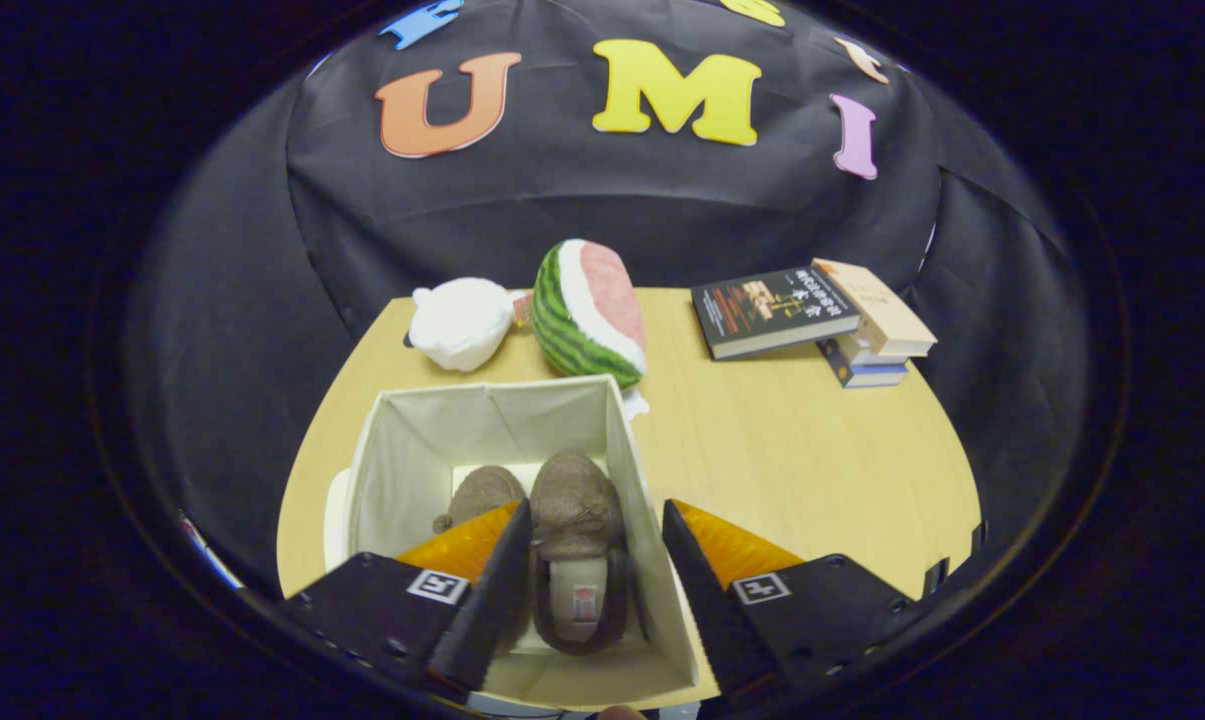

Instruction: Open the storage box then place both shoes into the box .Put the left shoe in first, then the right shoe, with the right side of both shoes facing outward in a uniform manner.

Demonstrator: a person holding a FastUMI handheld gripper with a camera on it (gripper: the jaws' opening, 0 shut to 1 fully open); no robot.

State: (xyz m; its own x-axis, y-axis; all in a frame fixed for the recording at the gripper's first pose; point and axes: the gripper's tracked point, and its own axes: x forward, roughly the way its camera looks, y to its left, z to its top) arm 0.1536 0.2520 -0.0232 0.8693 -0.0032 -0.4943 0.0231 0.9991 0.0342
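Note:
An open cream fabric storage box point(630, 470) stands on the wooden table, right under my fingers. Two brown slippers lie side by side on its floor, toes pointing away from me. The right-hand slipper point(574, 555) shows whole between my fingers, its pale insole facing up. My left finger hides much of the left-hand slipper point(480, 492). My gripper point(595, 540) hovers above the box, open, its fingers apart and holding nothing. The right finger point(707, 590) sits over the box's right wall.
Beyond the box lie a watermelon-slice plush point(590, 312) and a white plush point(460, 322). A stack of books point(812, 320) rests at the far right of the table point(802, 460). Something pale point(335, 515) pokes out by the box's left side.

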